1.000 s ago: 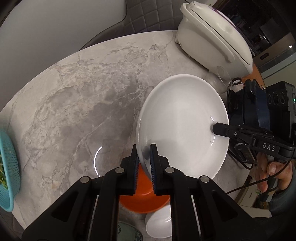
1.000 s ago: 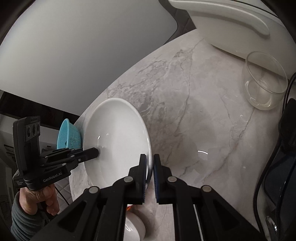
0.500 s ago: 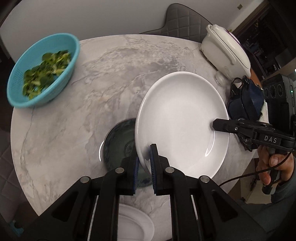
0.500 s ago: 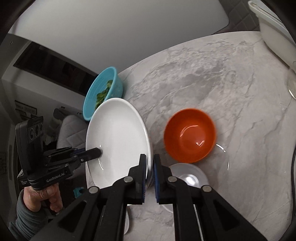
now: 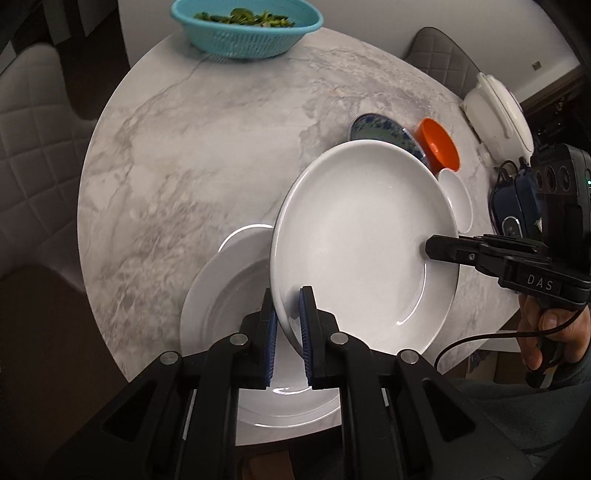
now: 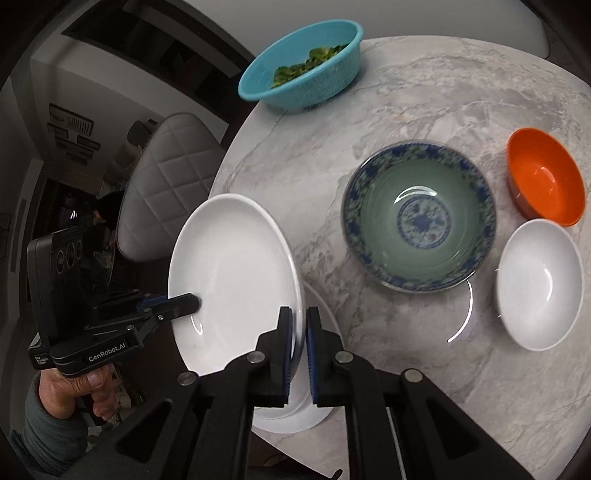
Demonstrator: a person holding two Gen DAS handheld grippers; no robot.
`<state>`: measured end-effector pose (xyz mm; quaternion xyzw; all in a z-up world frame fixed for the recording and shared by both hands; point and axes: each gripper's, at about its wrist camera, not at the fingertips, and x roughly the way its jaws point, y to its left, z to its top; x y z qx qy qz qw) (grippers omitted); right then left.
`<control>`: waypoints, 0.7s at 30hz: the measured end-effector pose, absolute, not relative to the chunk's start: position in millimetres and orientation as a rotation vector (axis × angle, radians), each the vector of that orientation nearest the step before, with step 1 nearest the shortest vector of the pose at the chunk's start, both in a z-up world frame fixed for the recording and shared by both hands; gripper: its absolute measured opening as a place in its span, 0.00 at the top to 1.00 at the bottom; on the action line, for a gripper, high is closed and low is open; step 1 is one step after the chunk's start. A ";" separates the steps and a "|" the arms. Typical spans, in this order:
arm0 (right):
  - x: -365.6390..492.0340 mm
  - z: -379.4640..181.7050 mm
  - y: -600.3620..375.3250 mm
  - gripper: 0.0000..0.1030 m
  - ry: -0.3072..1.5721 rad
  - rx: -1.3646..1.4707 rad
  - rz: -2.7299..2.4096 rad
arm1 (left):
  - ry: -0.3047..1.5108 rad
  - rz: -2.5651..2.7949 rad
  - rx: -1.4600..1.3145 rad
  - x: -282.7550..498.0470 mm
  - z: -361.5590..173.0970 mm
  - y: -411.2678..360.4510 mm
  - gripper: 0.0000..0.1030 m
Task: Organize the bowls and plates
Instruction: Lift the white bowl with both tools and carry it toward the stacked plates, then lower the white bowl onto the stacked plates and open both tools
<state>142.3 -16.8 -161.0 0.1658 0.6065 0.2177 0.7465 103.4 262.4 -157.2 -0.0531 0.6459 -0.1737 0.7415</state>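
Observation:
Both grippers hold one white plate (image 5: 362, 236) by opposite rims, lifted above the table. My left gripper (image 5: 288, 325) is shut on its near rim; my right gripper (image 6: 298, 332) is shut on the other rim (image 6: 236, 266). A second white plate (image 5: 221, 295) lies on the marble table right under the held one, near the front edge. A blue-patterned green bowl (image 6: 419, 218), an orange bowl (image 6: 545, 177) and a small white bowl (image 6: 539, 282) stand on the table to the right of the held plate.
A teal colander of greens (image 5: 245, 31) stands at the table's far edge. A white rice cooker (image 5: 498, 107) and a dark blue object (image 5: 513, 210) with cables sit at the right. Padded chairs surround the round marble table (image 5: 184, 147).
Both grippers carried the white plate from over the bowls toward the table's front-left, to above the second white plate. Their grip on the plate is unchanged.

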 end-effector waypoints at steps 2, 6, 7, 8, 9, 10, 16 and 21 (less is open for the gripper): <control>132.7 -176.8 0.0 0.91 1.357 0.324 0.479 | 1.441 -0.364 -0.128 90.3 -175.4 269.4 0.90; 117.6 -206.0 21.0 0.91 1.418 0.291 0.472 | 1.478 -0.342 -0.133 65.8 -205.4 275.5 0.90; 115.7 -211.3 24.1 0.91 1.427 0.283 0.470 | 1.483 -0.338 -0.137 61.3 -210.4 277.0 0.89; 114.5 -215.3 27.7 0.91 1.432 0.273 0.467 | 1.485 -0.335 -0.142 58.1 -214.7 278.9 0.89; 112.6 -218.1 30.7 0.91 1.435 0.265 0.463 | 1.486 -0.334 -0.143 55.7 -218.1 279.9 0.89; 113.0 -220.9 32.1 0.91 1.437 0.256 0.460 | 1.485 -0.329 -0.143 55.2 -222.4 282.0 0.89; 105.1 -232.1 46.6 0.91 1.441 0.195 0.454 | 1.479 -0.309 -0.090 54.9 -230.0 284.3 0.89; 104.8 -238.7 53.9 0.91 1.444 0.159 0.447 | 1.483 -0.296 -0.053 57.2 -236.3 281.1 0.87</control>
